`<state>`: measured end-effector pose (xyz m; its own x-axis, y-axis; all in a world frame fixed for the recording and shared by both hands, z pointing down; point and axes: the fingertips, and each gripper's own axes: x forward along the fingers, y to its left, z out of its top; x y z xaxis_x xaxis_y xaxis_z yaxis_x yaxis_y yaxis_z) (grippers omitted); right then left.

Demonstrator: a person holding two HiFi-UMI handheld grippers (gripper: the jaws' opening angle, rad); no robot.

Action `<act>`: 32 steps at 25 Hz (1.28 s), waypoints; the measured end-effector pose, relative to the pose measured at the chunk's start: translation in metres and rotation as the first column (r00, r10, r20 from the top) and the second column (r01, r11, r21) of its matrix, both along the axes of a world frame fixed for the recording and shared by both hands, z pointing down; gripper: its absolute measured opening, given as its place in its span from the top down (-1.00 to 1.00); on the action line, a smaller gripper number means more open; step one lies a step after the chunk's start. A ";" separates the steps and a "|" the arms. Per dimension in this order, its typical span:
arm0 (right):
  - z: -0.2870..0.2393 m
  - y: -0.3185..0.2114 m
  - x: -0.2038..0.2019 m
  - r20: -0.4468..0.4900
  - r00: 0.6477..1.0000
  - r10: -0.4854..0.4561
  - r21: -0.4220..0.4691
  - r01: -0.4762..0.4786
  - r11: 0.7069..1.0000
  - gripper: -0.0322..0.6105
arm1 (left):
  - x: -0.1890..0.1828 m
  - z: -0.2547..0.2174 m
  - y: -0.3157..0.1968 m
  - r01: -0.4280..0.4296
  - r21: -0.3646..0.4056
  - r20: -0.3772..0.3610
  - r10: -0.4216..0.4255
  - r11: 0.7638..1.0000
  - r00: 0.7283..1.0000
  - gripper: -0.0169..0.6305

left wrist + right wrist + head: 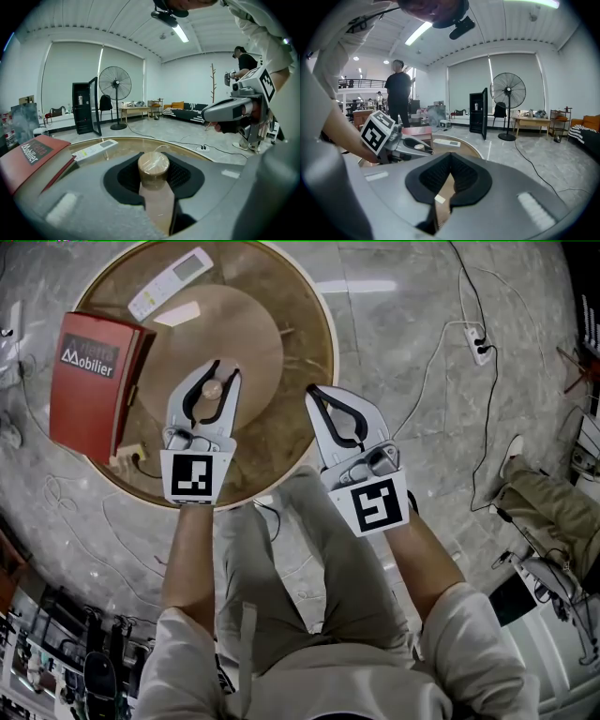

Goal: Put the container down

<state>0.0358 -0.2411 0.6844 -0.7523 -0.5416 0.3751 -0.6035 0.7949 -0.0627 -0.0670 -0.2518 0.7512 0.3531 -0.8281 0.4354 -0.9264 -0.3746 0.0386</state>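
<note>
**Container gripped over the table, right tongs empty**

Head view: your left tongs (221,373) are clenched on the small round container (213,388), held above the round table (305,329). Whether it touches the tabletop cannot be told. A red book (89,381) overhangs the table's left edge, and a white remote (171,282) lies at the far side. Your right tongs (315,393) hover beside the left, over the table's near edge.

Left gripper view: both jaws press the container (153,169), brown and film-wrapped on top.

Right gripper view: the right tongs (450,157) are closed tip to tip, with nothing between them.
</note>
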 end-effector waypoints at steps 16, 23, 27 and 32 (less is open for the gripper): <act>0.005 -0.001 -0.001 -0.007 1.000 -0.005 0.001 0.005 1.000 0.89 | 0.001 -0.002 0.000 -0.010 0.029 -0.034 0.011 1.000 0.999 0.31; 0.001 -0.004 0.001 -0.013 1.000 -0.001 0.009 0.001 1.000 0.89 | -0.002 -0.008 0.003 0.001 0.034 -0.037 0.001 0.999 0.999 0.20; -0.003 -0.003 0.000 -0.012 1.000 0.000 0.015 0.000 1.000 0.89 | -0.005 -0.011 0.006 0.002 0.031 -0.033 -0.001 1.000 0.999 0.20; -0.012 0.001 -0.003 -0.009 1.000 -0.001 0.021 0.001 1.000 0.89 | -0.011 -0.023 0.014 0.013 0.039 -0.036 -0.011 0.999 0.999 0.21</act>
<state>0.0326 -0.2401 0.6726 -0.7494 -0.5489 0.3703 -0.6032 0.7966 -0.0401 -0.0777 -0.2373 0.7279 0.3577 -0.8485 0.3900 -0.9291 -0.3654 0.0572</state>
